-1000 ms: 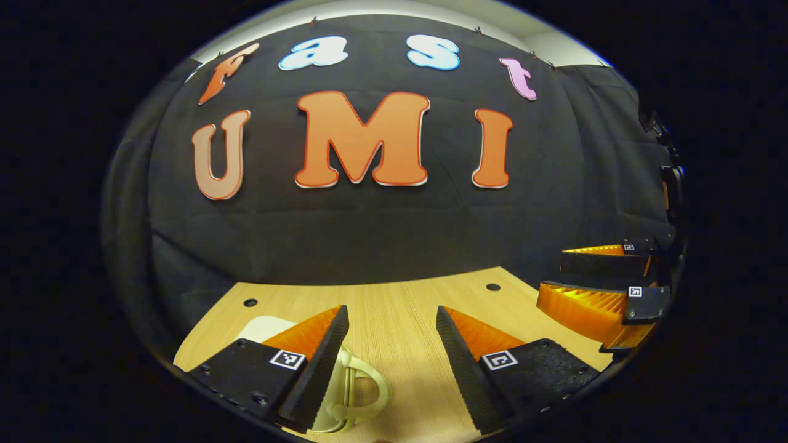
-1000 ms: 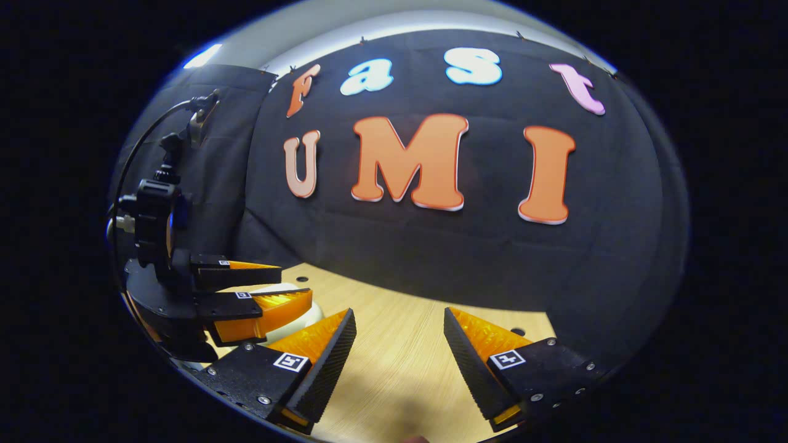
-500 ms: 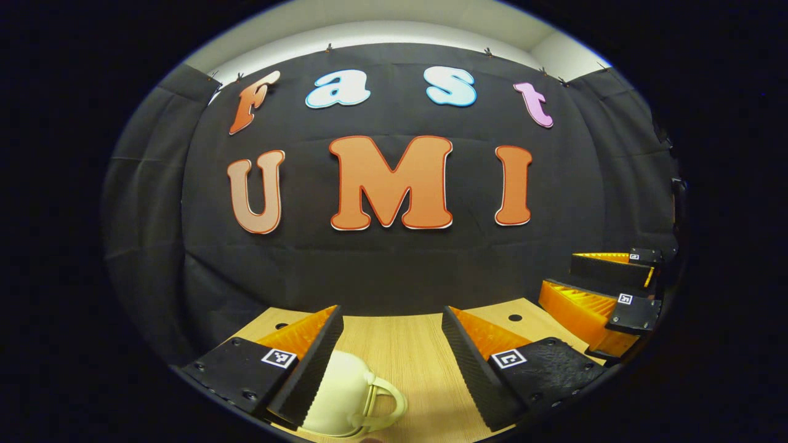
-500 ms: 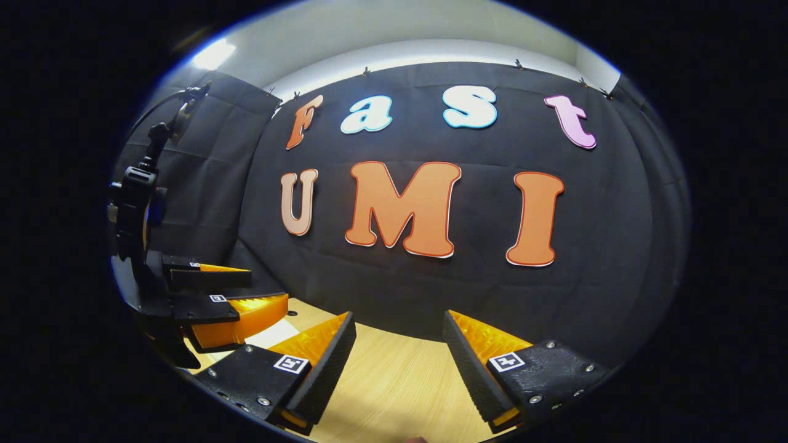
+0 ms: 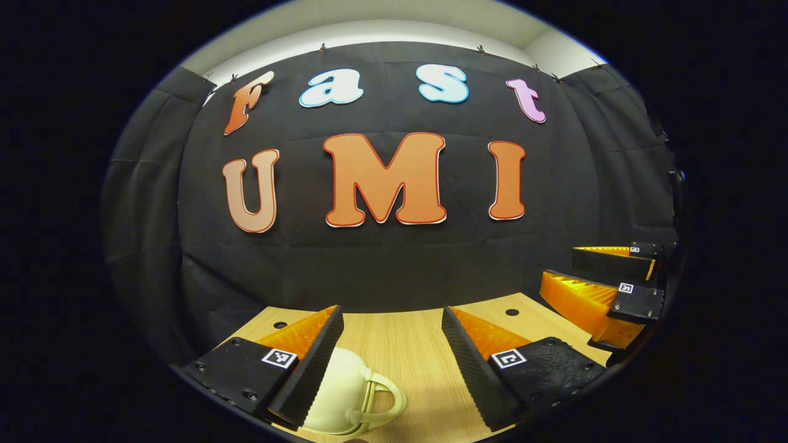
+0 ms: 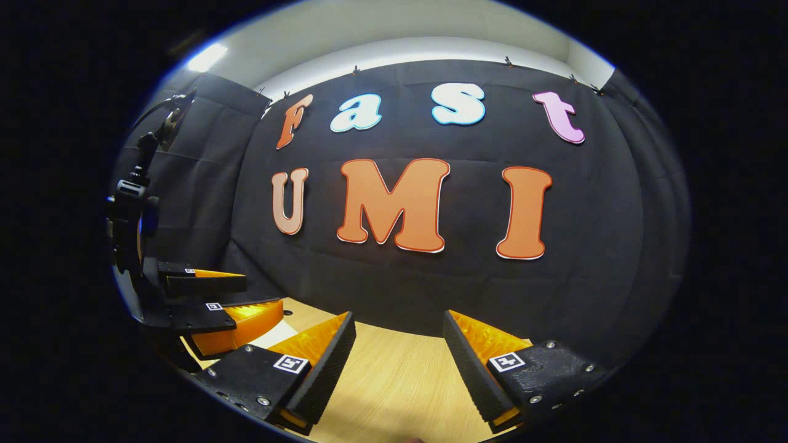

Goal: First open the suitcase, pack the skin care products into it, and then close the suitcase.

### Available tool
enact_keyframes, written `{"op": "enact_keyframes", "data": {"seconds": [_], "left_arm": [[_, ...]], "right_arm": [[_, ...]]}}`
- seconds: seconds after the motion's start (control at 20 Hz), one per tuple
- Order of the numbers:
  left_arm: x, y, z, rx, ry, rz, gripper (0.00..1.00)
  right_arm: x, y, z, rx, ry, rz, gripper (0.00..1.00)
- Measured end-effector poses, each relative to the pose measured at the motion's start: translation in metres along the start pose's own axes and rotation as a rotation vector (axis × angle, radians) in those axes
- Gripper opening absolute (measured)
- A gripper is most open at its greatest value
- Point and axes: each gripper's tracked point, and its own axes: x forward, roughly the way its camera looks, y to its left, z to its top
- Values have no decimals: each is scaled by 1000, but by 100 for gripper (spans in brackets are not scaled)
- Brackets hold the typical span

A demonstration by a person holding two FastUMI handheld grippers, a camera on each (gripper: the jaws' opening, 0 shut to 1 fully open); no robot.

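A small cream suitcase (image 5: 341, 394) with a looped handle (image 5: 385, 400) lies on the wooden table (image 5: 400, 357) at the bottom of the left gripper view, beside and partly under the left finger. My left gripper (image 5: 391, 341) is open above the table, and I cannot tell whether it touches the case. In the right gripper view a pale patch of the suitcase (image 6: 274, 332) peeks out low on the left. My right gripper (image 6: 399, 344) is open over bare wood, with nothing between its fingers.
The right gripper (image 5: 557, 264) shows at the right edge of the left gripper view, open. The left gripper (image 6: 265, 292) and its camera mount (image 6: 132, 209) stand at the left of the right gripper view. The table ends at the black booth wall; small holes (image 5: 512, 312) dot it.
Over the last second both views tipped upward, so the wall sits lower and less table shows. More of the suitcase's rounded top now shows by the left finger. Both grippers stayed open.
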Motion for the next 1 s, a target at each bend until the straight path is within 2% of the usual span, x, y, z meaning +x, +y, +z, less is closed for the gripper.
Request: {"op": "enact_keyframes", "data": {"seconds": [0.6,1.0], "left_arm": [[-7,-13,1,18,-42,15,98],[-16,2,-1,19,-37,51,98]], "right_arm": [[-12,-8,2,16,-13,-6,92],[-13,-8,3,1,-24,-7,92]]}}
